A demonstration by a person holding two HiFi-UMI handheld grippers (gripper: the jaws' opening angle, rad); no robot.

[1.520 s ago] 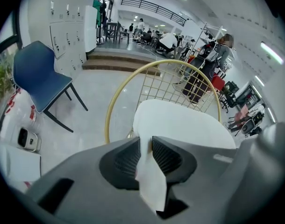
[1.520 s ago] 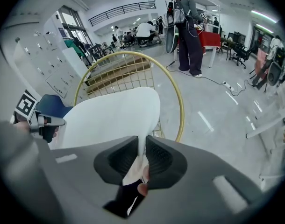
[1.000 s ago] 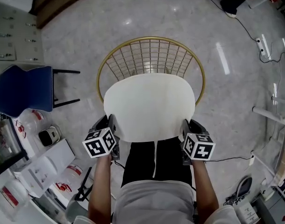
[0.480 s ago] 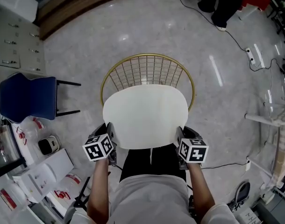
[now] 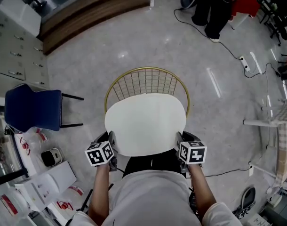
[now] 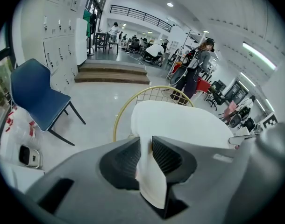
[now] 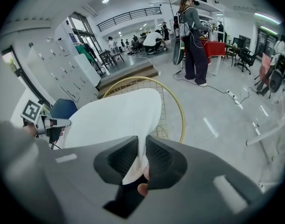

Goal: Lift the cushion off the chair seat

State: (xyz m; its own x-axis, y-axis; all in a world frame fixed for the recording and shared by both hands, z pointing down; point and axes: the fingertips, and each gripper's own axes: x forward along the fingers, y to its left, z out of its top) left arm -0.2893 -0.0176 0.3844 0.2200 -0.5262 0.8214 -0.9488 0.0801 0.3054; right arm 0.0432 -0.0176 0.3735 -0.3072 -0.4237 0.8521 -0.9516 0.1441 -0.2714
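The round white cushion (image 5: pixel 146 124) hangs level above the gold wire chair (image 5: pixel 146 81), held at its two near corners. My left gripper (image 5: pixel 109 147) is shut on the cushion's left edge (image 6: pixel 149 176), which is pinched thin between the ribbed pads. My right gripper (image 5: pixel 181 147) is shut on the right edge (image 7: pixel 135 164) in the same way. In the left gripper view the cushion (image 6: pixel 180 122) spreads away over the chair's gold rim (image 6: pixel 119 113); in the right gripper view the cushion (image 7: pixel 114 118) covers most of the wire seat (image 7: pixel 173 106). The seat under the cushion is hidden.
A blue chair (image 5: pixel 33 109) stands at the left. White boxes and bags (image 5: pixel 44 180) lie on the floor at lower left. Wooden steps (image 5: pixel 94 11) run along the back. A person (image 5: pixel 214 8) stands at the upper right, with cables (image 5: pixel 249 62) and a white rack (image 5: pixel 275 121) at right.
Both grippers have risen with the cushion. The view has drawn back from the floor, so the chair looks smaller and more of its wire back shows beyond the cushion.
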